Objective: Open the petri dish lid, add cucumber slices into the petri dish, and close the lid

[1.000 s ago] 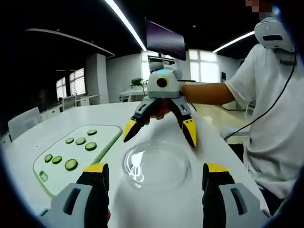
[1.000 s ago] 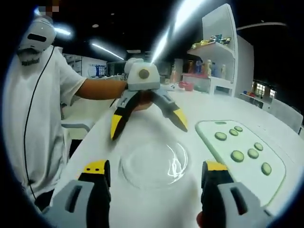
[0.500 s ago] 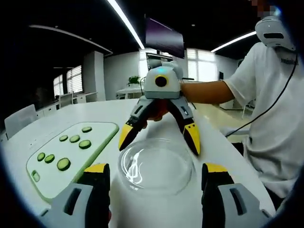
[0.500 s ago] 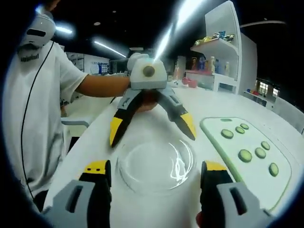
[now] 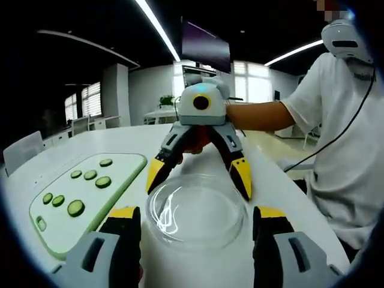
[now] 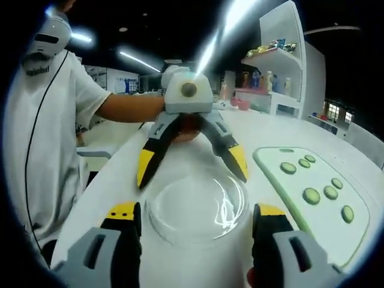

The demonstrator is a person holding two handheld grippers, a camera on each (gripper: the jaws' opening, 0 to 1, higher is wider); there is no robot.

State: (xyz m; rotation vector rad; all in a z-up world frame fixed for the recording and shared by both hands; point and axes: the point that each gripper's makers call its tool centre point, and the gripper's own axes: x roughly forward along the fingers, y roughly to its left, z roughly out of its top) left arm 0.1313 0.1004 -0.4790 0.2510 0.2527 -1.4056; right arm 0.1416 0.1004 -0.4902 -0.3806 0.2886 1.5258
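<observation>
Since a second ago, both our grippers have drawn closer to the petri dish [image 5: 195, 210], which now sits larger and lower in each view. In the left gripper view the dish lies at lower centre on the white table [image 5: 120, 141], between our left gripper [image 5: 195, 231]'s spread jaws at the bottom edge. The right gripper [image 5: 199, 174] reaches in from the upper centre, jaws splayed wide, their yellow tips hanging over the dish's far rim. In the right gripper view the mirror picture appears: the dish at lower centre, the left gripper above it, the right gripper's own jaws wide apart at the bottom. Neither gripper holds anything. The green tray [image 5: 129, 162] of cucumber slices [image 5: 75, 207] lies at lower left in the left gripper view, at right in the right gripper view.

We judge the first step is in hand: the lid looks still on. Next, one gripper needs to close on the lid's rim and lift it straight up while the other steadies the base.
</observation>
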